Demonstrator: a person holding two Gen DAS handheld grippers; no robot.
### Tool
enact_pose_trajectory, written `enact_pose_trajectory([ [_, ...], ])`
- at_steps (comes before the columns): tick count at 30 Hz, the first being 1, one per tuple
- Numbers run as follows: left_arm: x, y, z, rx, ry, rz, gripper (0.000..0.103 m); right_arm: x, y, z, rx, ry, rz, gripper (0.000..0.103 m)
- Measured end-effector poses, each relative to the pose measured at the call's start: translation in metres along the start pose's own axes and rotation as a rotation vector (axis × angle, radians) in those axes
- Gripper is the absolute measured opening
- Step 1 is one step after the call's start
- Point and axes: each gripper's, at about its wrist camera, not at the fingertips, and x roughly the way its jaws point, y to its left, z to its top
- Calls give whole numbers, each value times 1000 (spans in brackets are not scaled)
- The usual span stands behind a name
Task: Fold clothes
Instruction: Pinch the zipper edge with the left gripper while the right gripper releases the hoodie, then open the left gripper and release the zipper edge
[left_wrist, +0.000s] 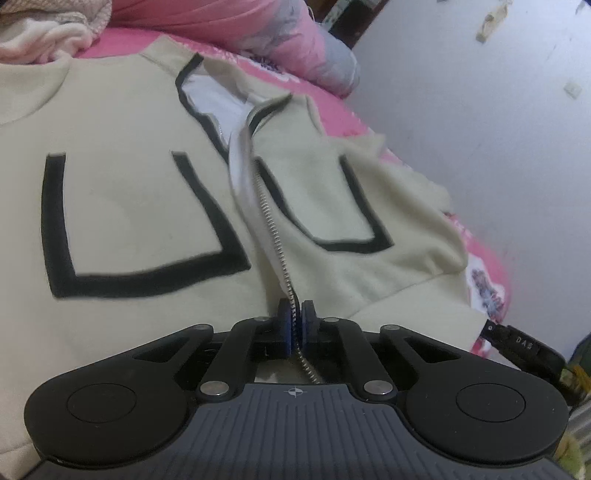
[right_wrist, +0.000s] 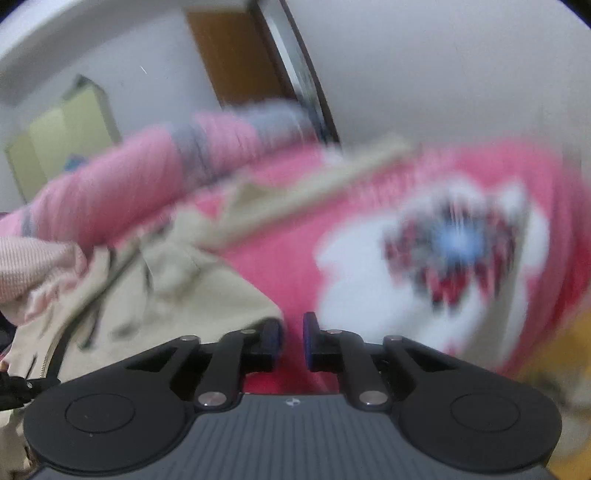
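Observation:
A cream zip-up jacket (left_wrist: 129, 206) with black-edged pockets lies spread front-up on a pink bed sheet (left_wrist: 354, 122). My left gripper (left_wrist: 294, 314) is shut on the jacket's zipper edge (left_wrist: 271, 229) near the hem, and the metal teeth run between the blue pads. In the blurred right wrist view the jacket (right_wrist: 177, 295) lies to the left. My right gripper (right_wrist: 292, 328) hovers at its edge above the pink sheet (right_wrist: 258, 229), slightly open, with only sheet showing between its pads.
A rolled pink and grey blanket (left_wrist: 288, 33) lies along the bed's far side. A pale pink knit cloth (left_wrist: 48, 33) is bunched at the far left. White wall (left_wrist: 480, 147) borders the bed on the right. A black device part (left_wrist: 524, 347) sticks in at the jacket's right hem.

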Motion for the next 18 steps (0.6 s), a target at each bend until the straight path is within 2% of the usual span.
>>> enact_pose_trajectory([
  [2, -5, 4, 2, -7, -7, -12, 11, -8, -8, -1, 21, 7, 30, 31],
  [3, -7, 6, 4, -5, -9, -17, 16, -13, -10, 1, 11, 18, 19, 46],
  [4, -10, 7, 5, -3, -10, -22, 19, -19, -12, 3, -3, 31, -2, 56],
  [6, -18, 10, 8, 16, -32, -22, 37, -30, -18, 8, -28, 72, -93, 73],
  [9, -29, 10, 14, 71, -99, 6, 53, -50, -30, 20, 8, 93, -162, 73],
  [10, -30, 10, 17, 91, -119, 15, 54, -57, -31, 27, 32, 74, -161, 74],
  [12, -27, 7, 22, 132, -131, 21, 54, -63, -19, 48, 54, 25, -89, 74],
  [14, -17, 4, 24, 172, -121, 21, 53, -55, 12, 72, 37, -8, 29, 74],
  [17, -2, 1, 21, 218, -112, 40, 51, -12, 84, 109, -48, 17, 223, 73],
  [18, 4, 1, 18, 220, -107, 62, 44, 10, 107, 119, -64, 46, 269, 73],
])
